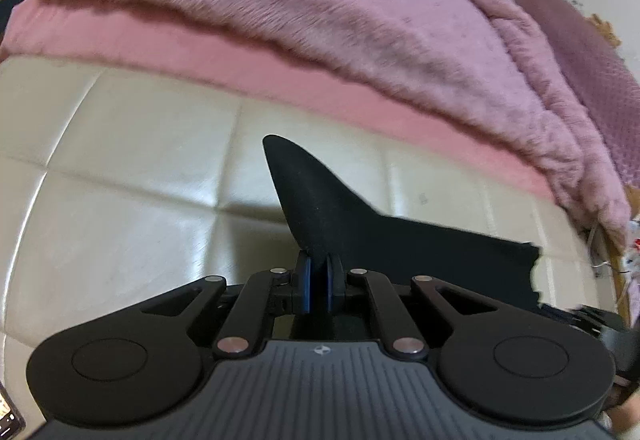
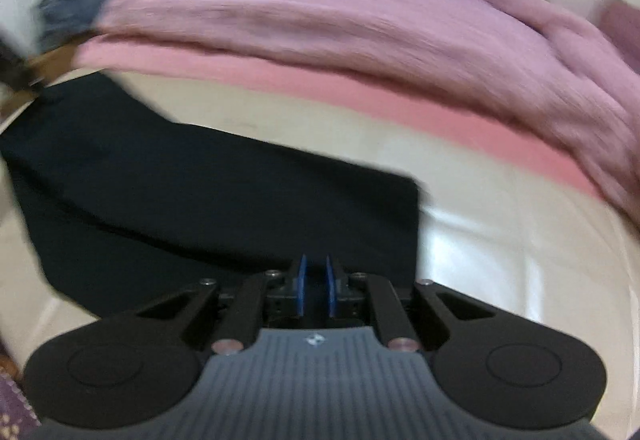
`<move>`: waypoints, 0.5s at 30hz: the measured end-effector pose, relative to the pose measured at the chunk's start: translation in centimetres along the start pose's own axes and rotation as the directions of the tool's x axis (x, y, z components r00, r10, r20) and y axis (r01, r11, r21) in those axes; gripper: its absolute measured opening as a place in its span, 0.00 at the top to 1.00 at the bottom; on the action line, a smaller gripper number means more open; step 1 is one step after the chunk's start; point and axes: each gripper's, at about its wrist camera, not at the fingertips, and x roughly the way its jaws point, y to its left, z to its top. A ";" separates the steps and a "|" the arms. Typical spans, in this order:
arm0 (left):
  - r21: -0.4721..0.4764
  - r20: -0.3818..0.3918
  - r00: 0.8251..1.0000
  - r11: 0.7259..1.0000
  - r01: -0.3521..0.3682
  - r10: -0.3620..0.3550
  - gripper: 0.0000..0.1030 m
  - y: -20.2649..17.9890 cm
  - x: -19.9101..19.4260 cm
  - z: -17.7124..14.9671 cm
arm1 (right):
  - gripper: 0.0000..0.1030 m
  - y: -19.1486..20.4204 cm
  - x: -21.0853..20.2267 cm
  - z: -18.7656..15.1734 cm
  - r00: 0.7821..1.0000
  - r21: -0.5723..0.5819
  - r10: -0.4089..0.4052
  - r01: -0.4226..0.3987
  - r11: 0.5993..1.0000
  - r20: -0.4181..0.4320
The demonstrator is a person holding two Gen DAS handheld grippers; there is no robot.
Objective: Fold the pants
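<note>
The black pants [image 1: 320,200] lie on a cream quilted mattress [image 1: 120,160]. My left gripper [image 1: 319,260] is shut on a fold of them, and a pointed flap of the cloth stands up from between the blue pads [image 1: 306,288]. In the right wrist view the pants [image 2: 200,192] spread flat to the left, with a straight edge on the right. My right gripper [image 2: 316,260] sits at their near edge with its blue pads [image 2: 301,288] drawn close on dark cloth. That view is blurred.
A fluffy pink blanket [image 1: 280,0] over a pink sheet [image 1: 200,52] covers the far part of the bed. A purple pillow [image 1: 592,52] stands at the right. Bare mattress [image 2: 500,260] shows to the right of the pants.
</note>
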 end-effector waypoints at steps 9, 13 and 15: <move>-0.006 0.038 0.992 0.992 0.123 -0.123 0.94 -6.4 -1.6 2.5 | 0.95 4.2 7.5 5.7 0.982 -0.253 0.185 -0.185 0.950 -0.021; 0.014 0.056 0.981 0.982 0.186 -0.187 0.94 -9.1 -1.4 3.5 | 0.95 4.6 10.1 7.6 0.978 -0.282 0.208 -0.204 0.937 -0.014; 0.029 0.047 0.978 0.979 0.201 -0.203 0.94 -10.3 -1.0 3.9 | 0.95 4.6 11.5 8.5 0.973 -0.289 0.231 -0.224 0.931 -0.008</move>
